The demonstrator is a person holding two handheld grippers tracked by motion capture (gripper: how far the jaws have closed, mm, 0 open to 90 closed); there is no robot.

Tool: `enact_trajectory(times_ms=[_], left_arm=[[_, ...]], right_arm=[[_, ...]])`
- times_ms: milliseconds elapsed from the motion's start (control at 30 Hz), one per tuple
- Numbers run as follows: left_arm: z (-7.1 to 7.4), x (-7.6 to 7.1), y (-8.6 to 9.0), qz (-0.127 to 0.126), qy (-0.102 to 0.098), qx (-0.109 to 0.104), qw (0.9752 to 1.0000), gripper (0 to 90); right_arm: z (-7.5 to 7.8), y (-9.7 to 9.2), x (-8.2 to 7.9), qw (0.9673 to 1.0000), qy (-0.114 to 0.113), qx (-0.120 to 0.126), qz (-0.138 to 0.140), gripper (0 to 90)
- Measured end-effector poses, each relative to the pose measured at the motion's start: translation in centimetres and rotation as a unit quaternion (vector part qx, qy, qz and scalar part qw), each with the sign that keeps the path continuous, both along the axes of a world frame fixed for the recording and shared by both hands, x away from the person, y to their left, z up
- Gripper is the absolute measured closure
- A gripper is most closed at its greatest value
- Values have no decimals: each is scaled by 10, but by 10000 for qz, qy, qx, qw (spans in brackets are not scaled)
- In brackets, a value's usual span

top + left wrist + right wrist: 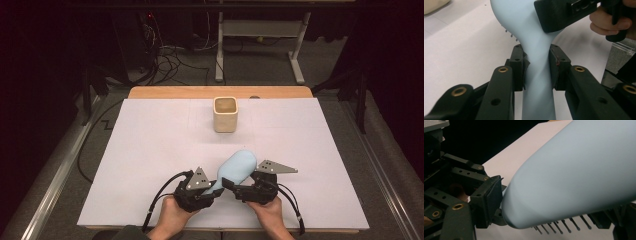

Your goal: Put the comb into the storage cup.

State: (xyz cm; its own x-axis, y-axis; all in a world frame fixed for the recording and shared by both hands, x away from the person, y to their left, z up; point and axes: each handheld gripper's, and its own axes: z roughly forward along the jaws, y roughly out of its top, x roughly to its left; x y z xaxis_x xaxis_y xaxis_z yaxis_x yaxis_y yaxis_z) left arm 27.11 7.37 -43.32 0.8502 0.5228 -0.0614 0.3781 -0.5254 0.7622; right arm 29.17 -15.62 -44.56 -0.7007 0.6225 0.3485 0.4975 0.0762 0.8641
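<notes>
The left tongs (537,67) are clamped on the narrow handle of the pale blue hairbrush (239,167), pads pressed against both sides of the handle. To their right, the right tongs (243,186) sit at the wide head of the brush; one pad touches the head in the right gripper view, but the far jaw is hidden, so a firm grip cannot be confirmed.

Step in hand, as judged: a transfer of the brush between the two tongs, held at the near edge of the white surface (150,150).

Next move: secure the right grip on the head before the left tongs release the handle.

The brush is smooth, matte, light blue, with dark bristles (564,226) pointing downward. It lies well apart from the cream cup (224,114) standing farther back on the surface.
</notes>
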Motion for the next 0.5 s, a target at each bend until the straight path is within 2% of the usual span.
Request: enact_trajectory(times_ms=[67,167,200,333,500], left_arm=[[0,0,0,-5,14,8,10000,690],[-1,0,0,-6,22,29,10000,690],[-1,0,0,-13,23,27,10000,690],[0,-1,0,-50,21,-7,10000,691],[1,-1,1,-55,49,-7,10000,693]], right_arm=[[2,1,-1,9999,-106,-45,-6,262],[3,1,-2,9999,-105,-20,8,282],[4,1,-3,9999,-138,3,43,318],[9,0,-6,9996,-213,63,147,367],[12,-3,-4,9993,-81,254,275,420]])
